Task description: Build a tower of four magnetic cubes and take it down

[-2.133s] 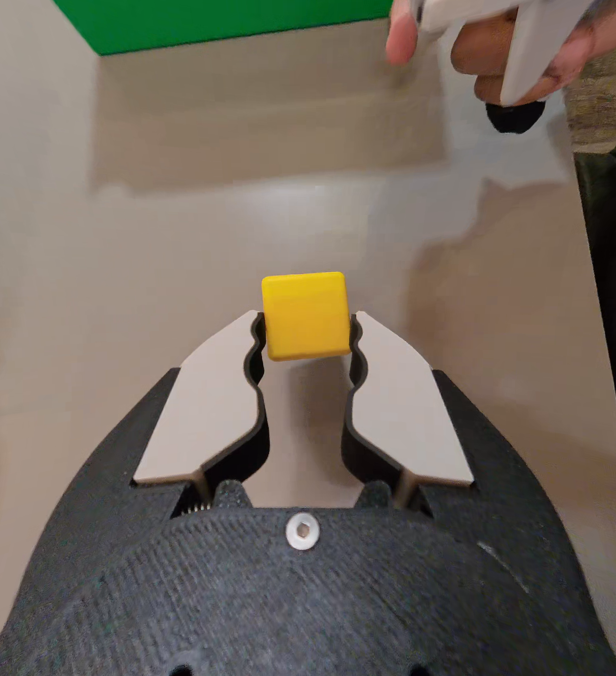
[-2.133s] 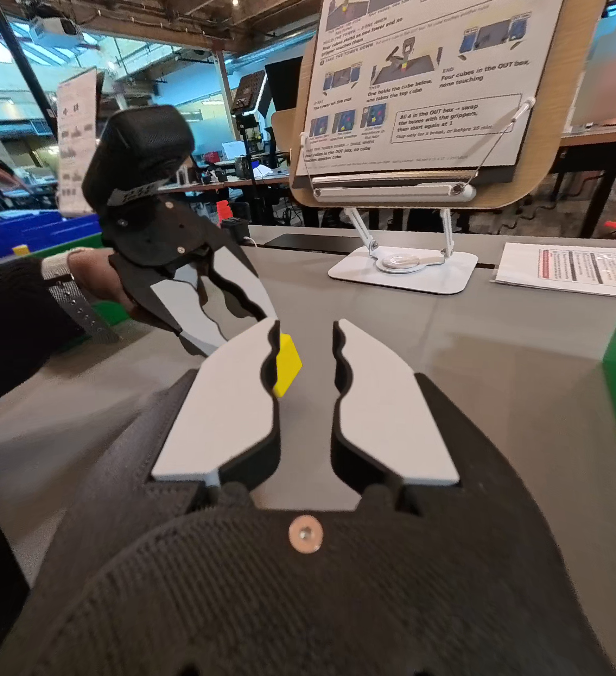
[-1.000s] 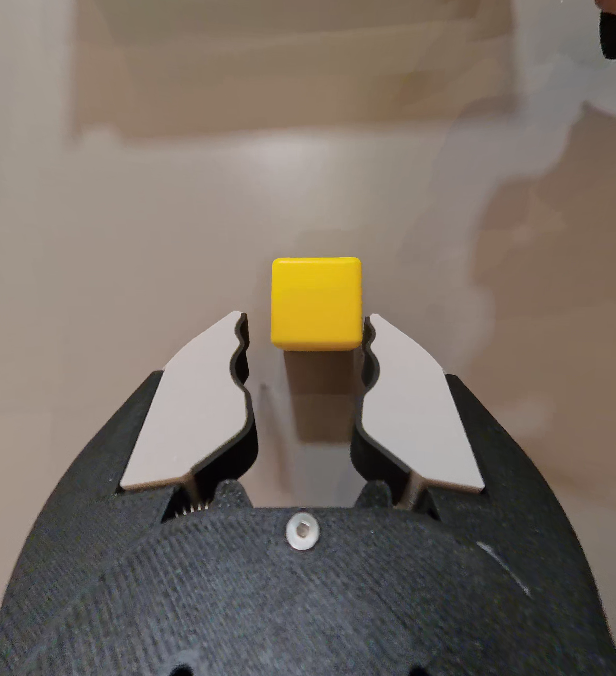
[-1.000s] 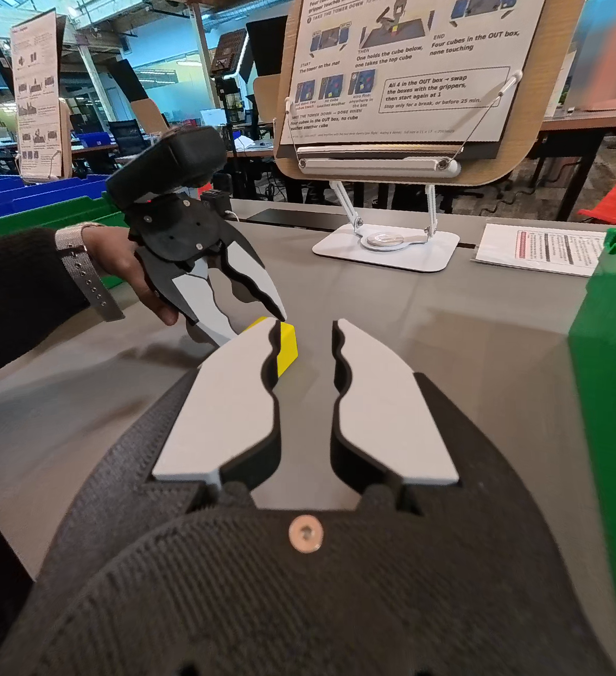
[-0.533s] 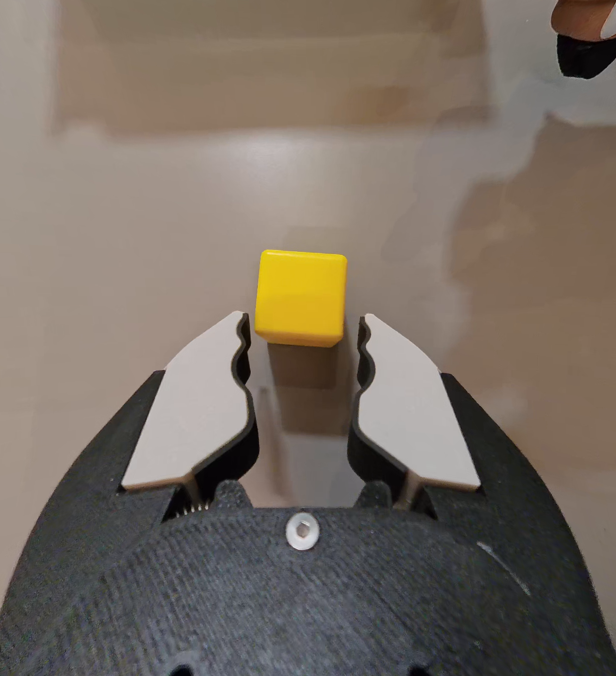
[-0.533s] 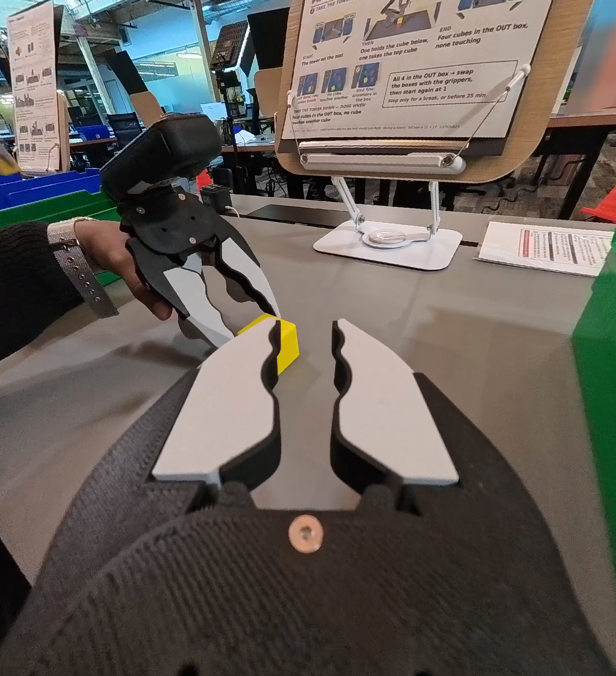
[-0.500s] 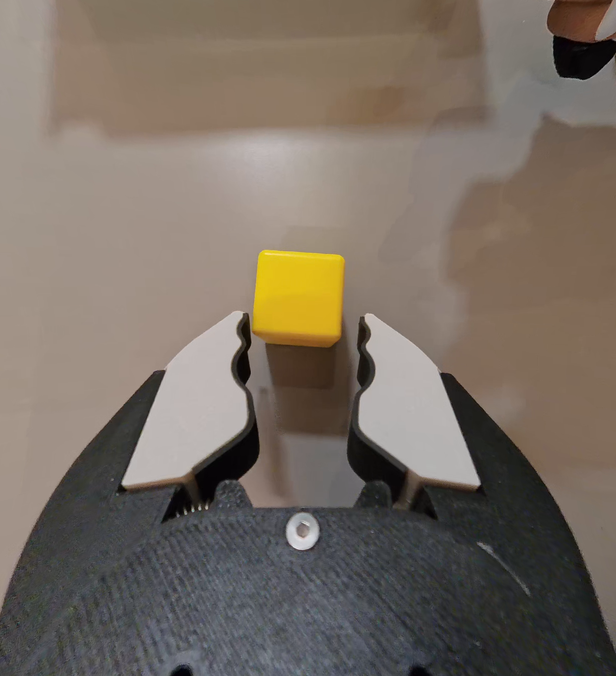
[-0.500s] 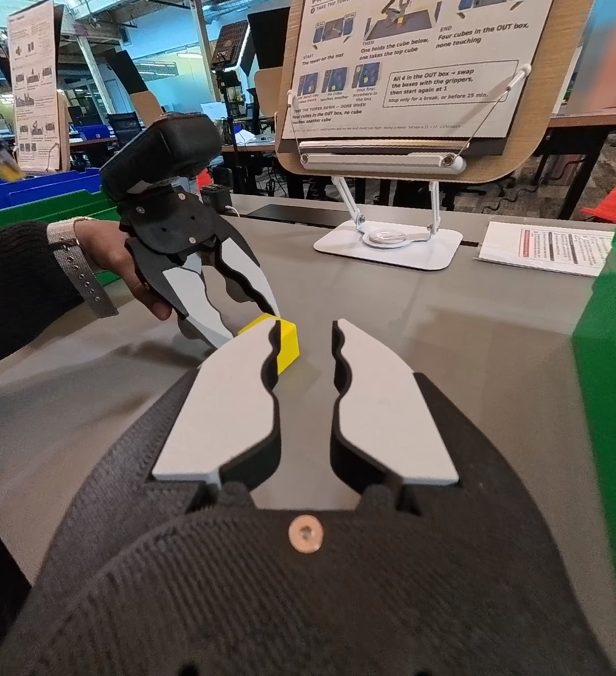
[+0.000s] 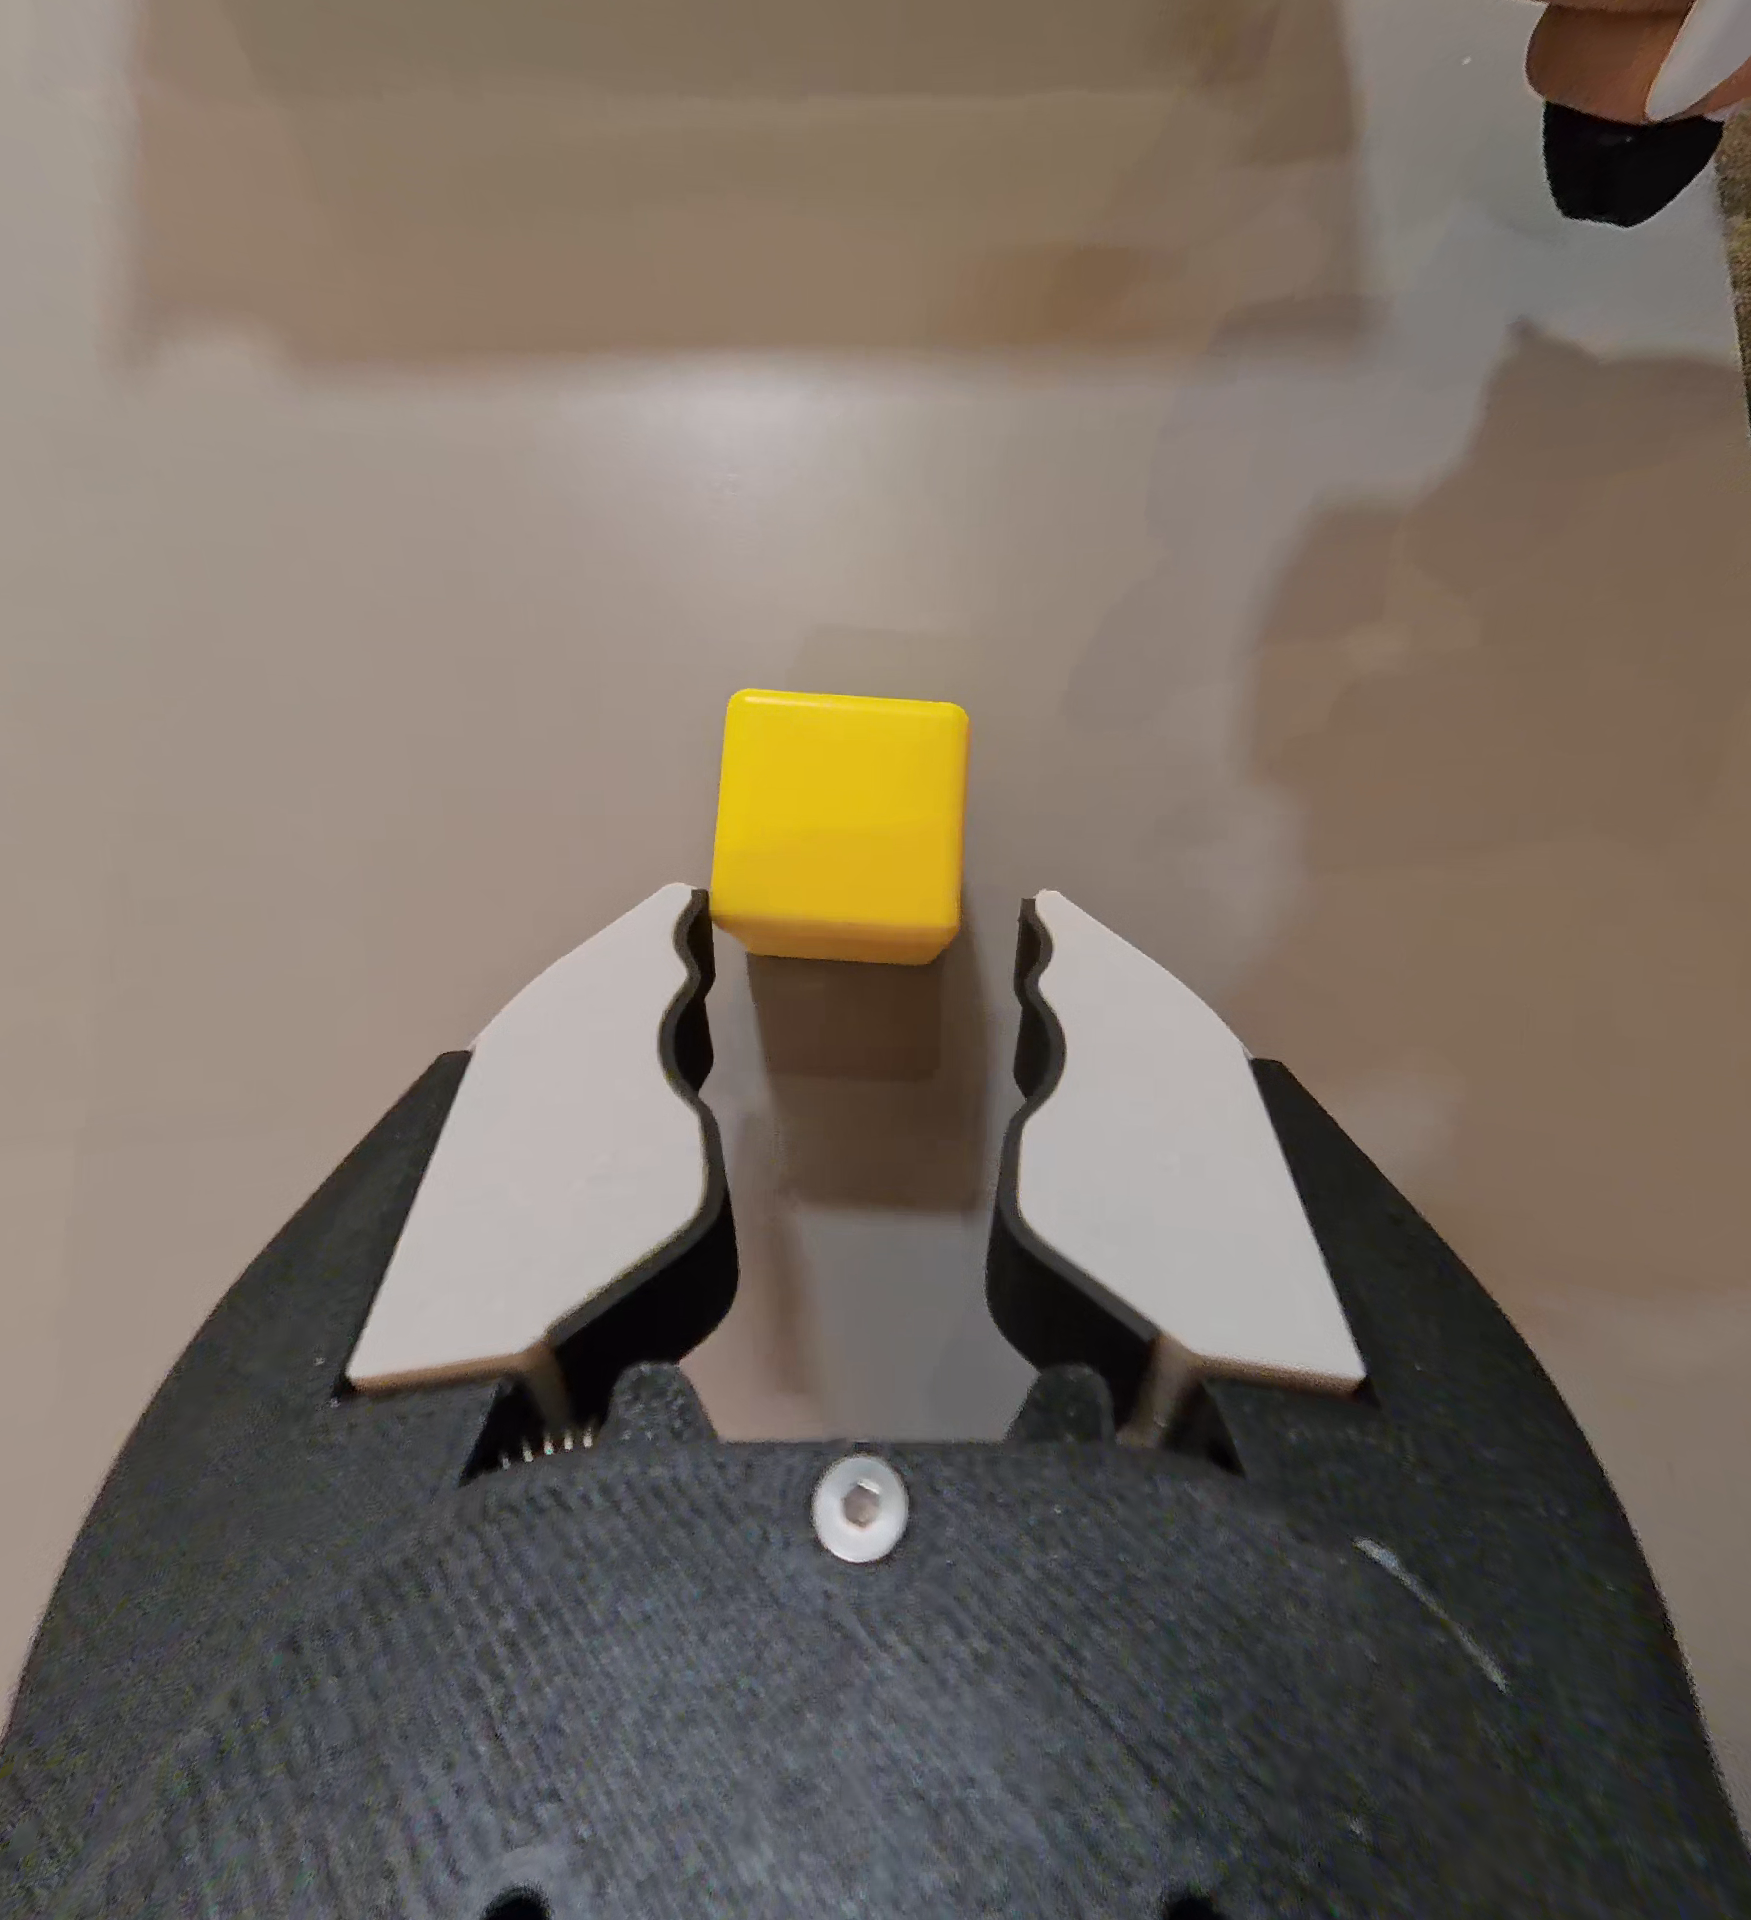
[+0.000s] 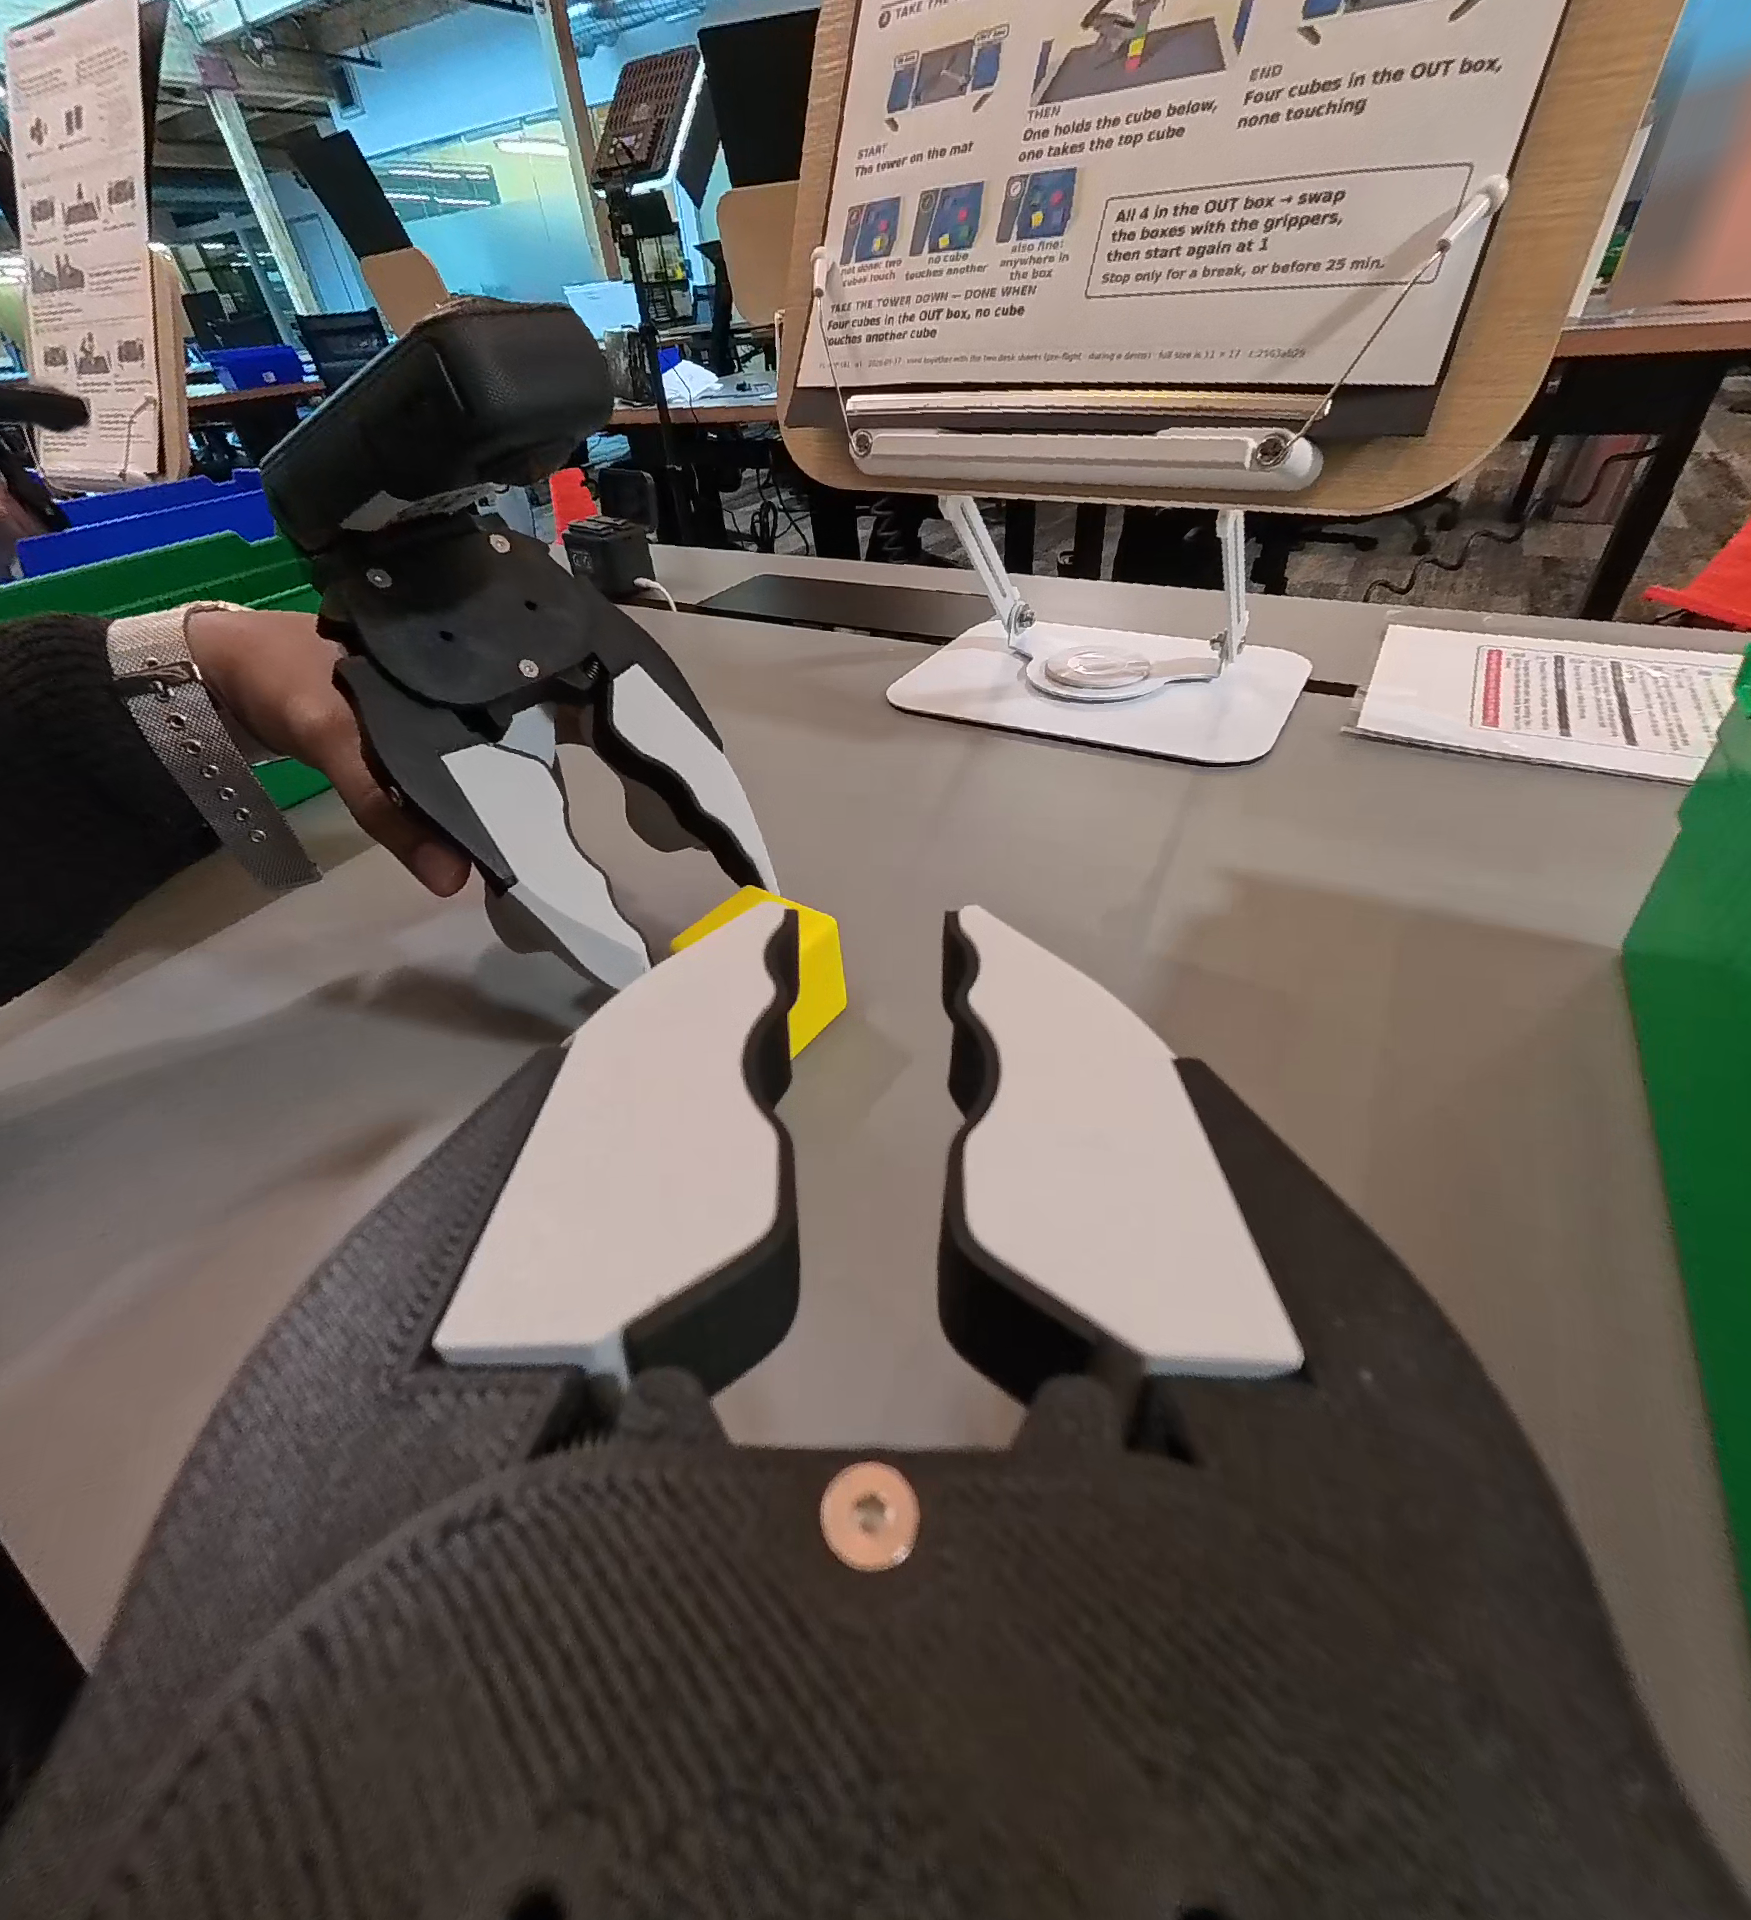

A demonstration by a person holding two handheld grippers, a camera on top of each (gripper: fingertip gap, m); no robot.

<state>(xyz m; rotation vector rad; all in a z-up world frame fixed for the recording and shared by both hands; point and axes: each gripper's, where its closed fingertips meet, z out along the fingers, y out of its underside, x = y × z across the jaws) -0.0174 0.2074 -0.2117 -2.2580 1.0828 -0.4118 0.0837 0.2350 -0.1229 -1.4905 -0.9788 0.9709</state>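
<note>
On the grey table (image 9: pixel 331 623), a glossy yellow cube (image 9: pixel 838 823) sits before the left tongs (image 9: pixel 860 925), parted and empty

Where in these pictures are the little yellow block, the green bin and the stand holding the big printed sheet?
yellow block (image 9: pixel 838 821), left wrist view, middle of its top face.
green bin (image 10: pixel 1744 1039), right wrist view, on its near side wall.
stand (image 10: pixel 1094 686), right wrist view, on its flat white base plate.
</note>
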